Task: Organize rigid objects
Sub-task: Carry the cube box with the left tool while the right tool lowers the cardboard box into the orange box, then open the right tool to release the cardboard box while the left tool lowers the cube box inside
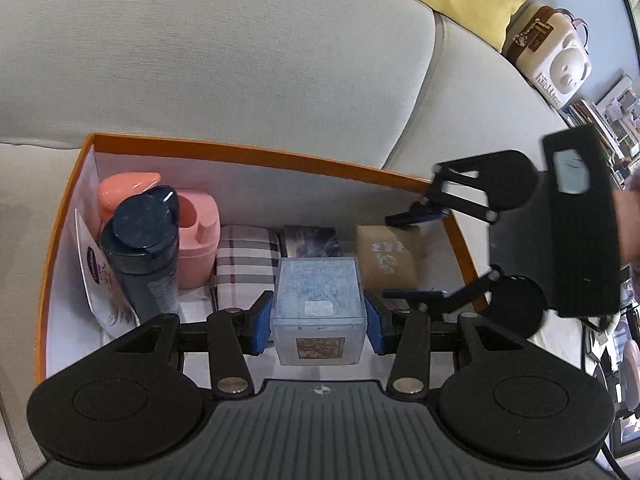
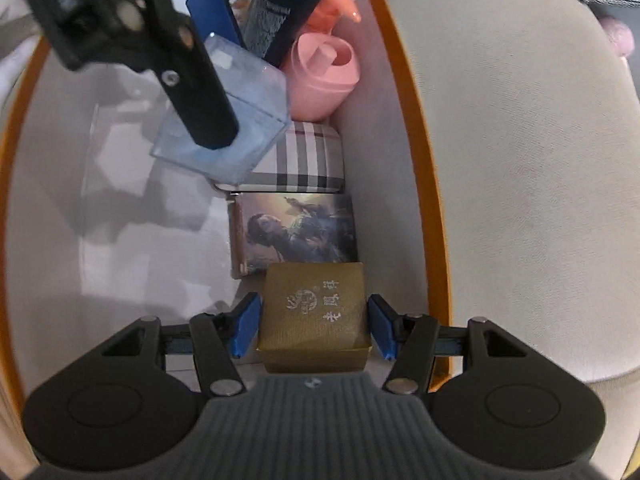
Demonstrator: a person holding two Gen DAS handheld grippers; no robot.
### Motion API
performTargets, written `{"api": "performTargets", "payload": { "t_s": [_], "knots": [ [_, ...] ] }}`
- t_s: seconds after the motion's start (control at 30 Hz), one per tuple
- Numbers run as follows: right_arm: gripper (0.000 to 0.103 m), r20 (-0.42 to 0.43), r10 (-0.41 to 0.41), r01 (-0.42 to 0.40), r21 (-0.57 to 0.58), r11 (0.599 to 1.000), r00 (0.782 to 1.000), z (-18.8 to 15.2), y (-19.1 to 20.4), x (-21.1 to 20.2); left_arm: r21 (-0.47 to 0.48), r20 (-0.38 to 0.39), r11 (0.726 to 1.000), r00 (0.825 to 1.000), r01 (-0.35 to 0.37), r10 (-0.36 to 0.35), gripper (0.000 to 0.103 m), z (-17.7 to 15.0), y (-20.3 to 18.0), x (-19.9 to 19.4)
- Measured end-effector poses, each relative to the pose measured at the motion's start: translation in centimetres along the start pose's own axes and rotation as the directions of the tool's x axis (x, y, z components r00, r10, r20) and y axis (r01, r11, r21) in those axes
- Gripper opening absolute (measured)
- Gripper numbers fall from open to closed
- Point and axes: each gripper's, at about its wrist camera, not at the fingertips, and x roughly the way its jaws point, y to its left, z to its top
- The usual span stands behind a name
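- Left wrist view: the left gripper (image 1: 318,322) is clamped on a clear plastic cube (image 1: 318,300), one blue pad flat on each of its side walls. The cube hangs above the open floor of the orange box (image 1: 256,152), on the near side of the row along the far wall: dark bottle (image 1: 142,248), pink holder (image 1: 198,248), plaid case (image 1: 246,260), picture box (image 1: 312,238), gold box (image 1: 390,254).
- The right gripper (image 1: 416,254) enters from the right, over the gold box.
- Right wrist view: the right gripper (image 2: 312,328) straddles the gold box (image 2: 314,316) at the near end of the row; narrow gaps show between pads and box, so I judge it not gripped.
- The cube (image 2: 244,120) hangs tilted, overlapping the plaid case (image 2: 304,160). Bare floor lies to its left, away from the row, so its likely resting place is below and slightly left.
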Motion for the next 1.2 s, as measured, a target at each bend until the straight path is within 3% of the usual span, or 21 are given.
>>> {"api": "performTargets", "payload": {
  "t_s": [0.23, 0.47, 0.67, 0.77, 0.87, 0.97, 1.07, 1.2],
  "knots": [
    [0.059, -0.001, 0.009, -0.009, -0.095, 0.995, 1.000, 0.2, 0.4, -0.4, -0.026, -0.038, 0.999, 0.999, -0.019, 0.018, 0.052, -0.2, 0.2, 1.2],
    [0.055, -0.064, -0.068, 0.059, -0.130, 0.990, 0.996, -0.1, 1.0, -0.9, -0.043, -0.051, 0.999, 0.998, -0.033, 0.030, 0.052, -0.2, 0.4, 1.6],
    [0.036, -0.039, -0.029, 0.027, -0.034, 0.999, 0.999, 0.5, 1.6, -1.8, -0.057, -0.061, 0.998, 0.998, -0.033, 0.030, 0.052, -0.2, 0.3, 2.3],
    [0.036, -0.065, -0.022, 0.018, -0.067, 0.998, 0.998, 0.5, 2.7, -1.0, -0.064, -0.069, 0.998, 0.997, -0.027, 0.022, 0.052, -0.2, 0.1, 2.6],
    [0.037, -0.087, -0.068, 0.061, -0.081, 0.995, 0.994, 0.4, 3.1, -0.1, -0.062, -0.074, 0.998, 0.997, -0.018, 0.014, 0.052, 0.0, -0.5, 2.9],
    [0.034, -0.093, -0.113, 0.111, -0.035, 0.993, 0.989, 0.3, 2.6, 0.5, -0.068, -0.085, 0.998, 0.996, -0.012, 0.006, 0.052, -0.1, -0.8, 3.4],
    [0.033, -0.075, -0.106, 0.109, 0.032, 0.994, 0.992, 0.4, 2.3, -0.2, -0.071, -0.097, 0.997, 0.995, -0.011, 0.004, 0.052, -0.1, -1.2, 4.0],
    [0.033, -0.002, -0.154, 0.152, 0.136, 0.979, 0.988, 0.0, 1.8, -2.8, -0.063, -0.108, 0.998, 0.994, 0.005, -0.012, 0.052, -0.1, -2.3, 5.1]
  ]
}}
